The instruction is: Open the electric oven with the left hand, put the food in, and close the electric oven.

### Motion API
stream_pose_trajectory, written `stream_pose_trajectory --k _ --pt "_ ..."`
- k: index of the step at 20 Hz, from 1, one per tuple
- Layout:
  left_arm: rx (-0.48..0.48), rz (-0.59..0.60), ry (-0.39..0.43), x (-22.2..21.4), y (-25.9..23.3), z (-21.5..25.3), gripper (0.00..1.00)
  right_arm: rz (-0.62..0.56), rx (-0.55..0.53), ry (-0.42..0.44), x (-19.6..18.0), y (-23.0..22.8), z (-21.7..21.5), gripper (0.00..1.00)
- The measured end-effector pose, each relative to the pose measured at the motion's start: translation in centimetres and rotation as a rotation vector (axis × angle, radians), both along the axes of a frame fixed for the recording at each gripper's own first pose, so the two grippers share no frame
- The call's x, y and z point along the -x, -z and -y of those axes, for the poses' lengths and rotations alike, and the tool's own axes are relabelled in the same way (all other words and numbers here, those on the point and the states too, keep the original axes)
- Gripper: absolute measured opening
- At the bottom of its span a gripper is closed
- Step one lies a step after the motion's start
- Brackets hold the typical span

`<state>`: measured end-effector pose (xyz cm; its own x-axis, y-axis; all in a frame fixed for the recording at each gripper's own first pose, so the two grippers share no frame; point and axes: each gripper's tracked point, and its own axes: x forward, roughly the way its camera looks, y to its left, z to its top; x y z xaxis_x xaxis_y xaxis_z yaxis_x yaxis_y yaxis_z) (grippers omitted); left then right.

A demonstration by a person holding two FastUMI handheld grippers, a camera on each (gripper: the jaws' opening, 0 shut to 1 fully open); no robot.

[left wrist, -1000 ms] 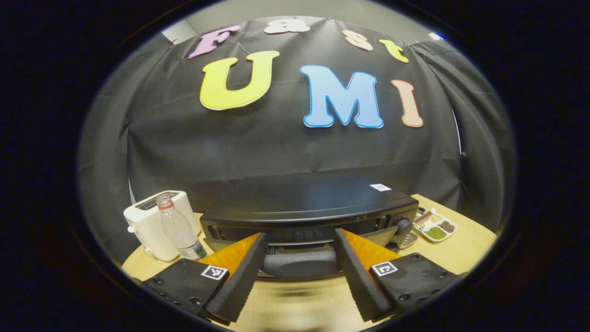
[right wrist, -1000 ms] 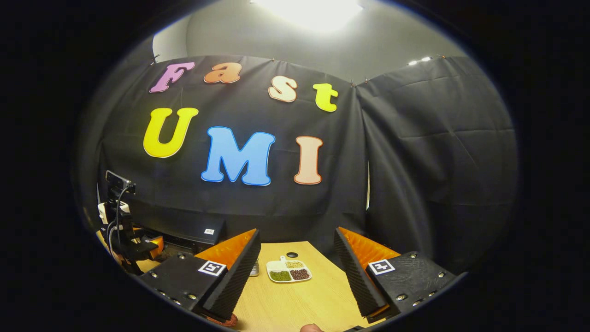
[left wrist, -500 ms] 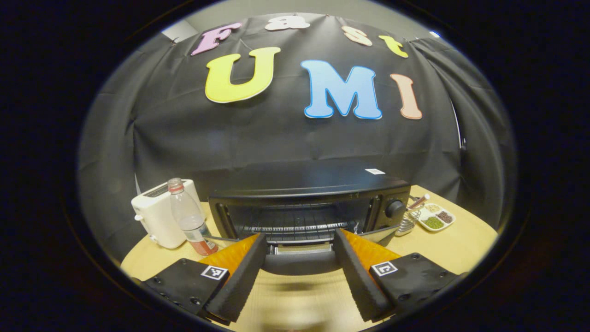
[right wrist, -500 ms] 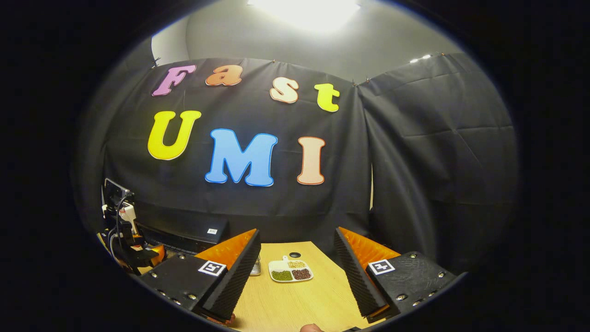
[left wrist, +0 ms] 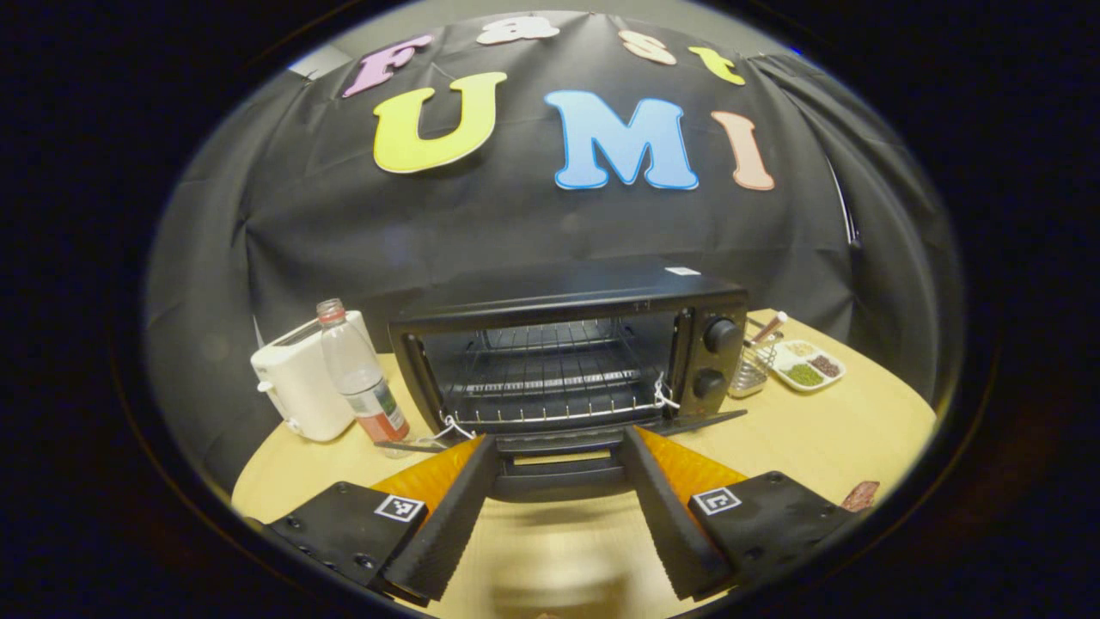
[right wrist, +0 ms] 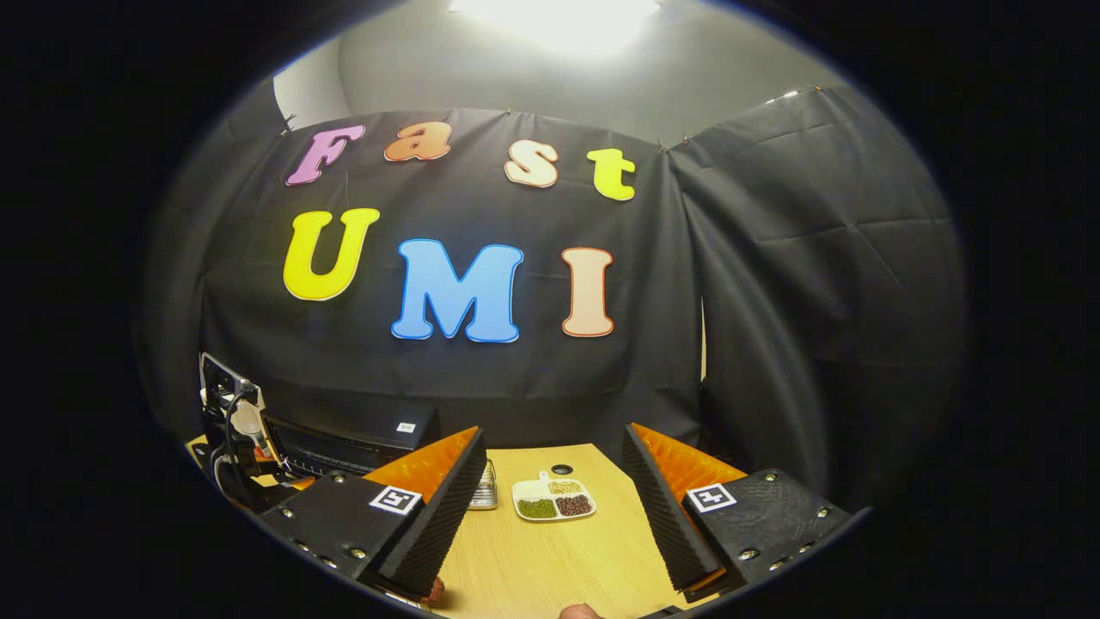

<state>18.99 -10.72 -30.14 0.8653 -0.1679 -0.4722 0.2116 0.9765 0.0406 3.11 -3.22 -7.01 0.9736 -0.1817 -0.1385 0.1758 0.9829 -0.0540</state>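
Looking along the left gripper [left wrist: 559, 516], its fingers were spread with the door handle [left wrist: 557, 481] lying crosswise between them at twelve o'clock, the oven [left wrist: 567, 352] open just beyond, and a brownish piece, likely the food [left wrist: 860, 495], sat on the table [left wrist: 816, 438] at four o'clock. In the right gripper view, the right gripper [right wrist: 554, 524] was spread and empty, the oven [right wrist: 344, 438] at ten o'clock; judging by that, the right hand was nearer the food.
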Motion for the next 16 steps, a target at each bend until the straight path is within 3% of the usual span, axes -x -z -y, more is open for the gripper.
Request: stream_pose_trajectory --k 6,16 --pt "-0.033 -0.055 0.007 2.1 2.3 0.1 0.97 -0.015 -0.003 -0.006 0.4 0.4 0.6 0.96" --pt "-0.033 -0.139 -0.047 4.6 5.8 -0.2 1.00 -0.026 0.025 -0.027 1.5 0.4 0.9 0.96"
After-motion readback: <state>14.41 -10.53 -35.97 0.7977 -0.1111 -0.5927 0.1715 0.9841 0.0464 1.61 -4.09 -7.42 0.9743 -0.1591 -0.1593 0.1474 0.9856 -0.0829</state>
